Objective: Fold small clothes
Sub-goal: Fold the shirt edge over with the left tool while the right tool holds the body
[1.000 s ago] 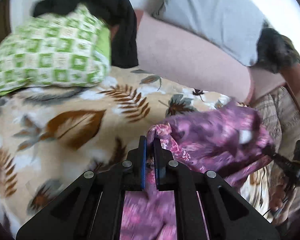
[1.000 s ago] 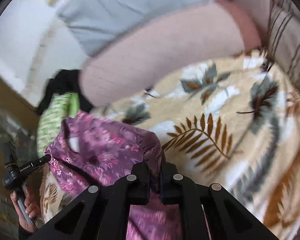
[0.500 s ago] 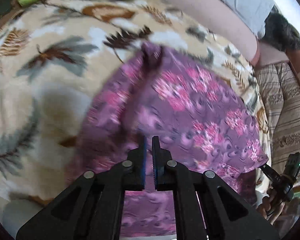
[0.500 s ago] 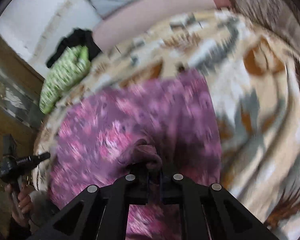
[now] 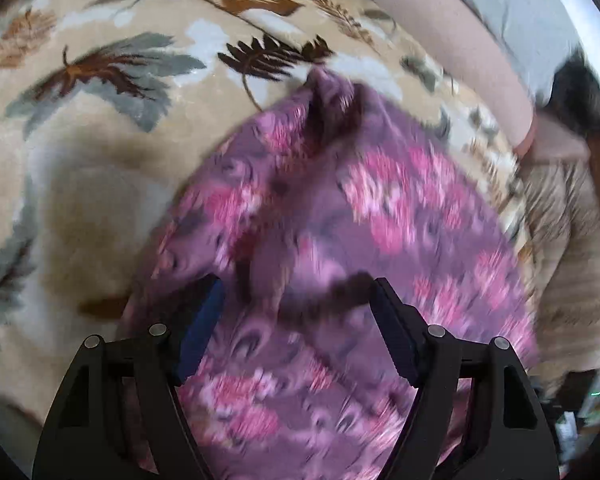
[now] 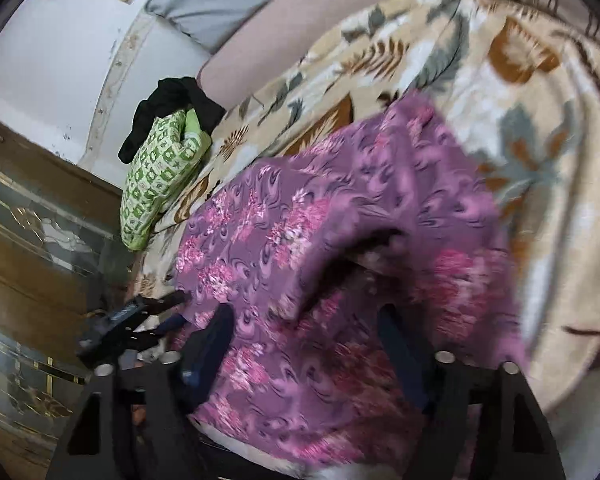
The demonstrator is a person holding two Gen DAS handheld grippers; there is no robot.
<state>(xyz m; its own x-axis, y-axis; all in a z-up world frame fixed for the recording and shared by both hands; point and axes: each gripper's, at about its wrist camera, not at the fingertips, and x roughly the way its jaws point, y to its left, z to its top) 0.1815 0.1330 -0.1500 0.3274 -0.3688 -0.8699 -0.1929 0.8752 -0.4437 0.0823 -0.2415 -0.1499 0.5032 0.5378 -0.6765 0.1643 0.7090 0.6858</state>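
Note:
A purple garment with pink flowers (image 5: 340, 216) lies spread on a beige leaf-patterned blanket (image 5: 100, 120). It also shows in the right wrist view (image 6: 340, 240), with a raised fold near its middle. My left gripper (image 5: 294, 320) is open just above the garment's near part, holding nothing. My right gripper (image 6: 306, 344) is open over the garment's near edge, holding nothing. The left gripper (image 6: 120, 320) also shows at the garment's left edge in the right wrist view.
A green checked pillow (image 6: 160, 172) with a black cloth (image 6: 172, 104) lies at the blanket's far left. A pink bolster (image 6: 300, 32) and a grey pillow (image 6: 228, 0) lie along the white wall. A dark wooden cabinet (image 6: 28, 240) stands at the left.
Both grippers were shut on the garment and drew it out flat over the blanket. Both have now opened and let it go.

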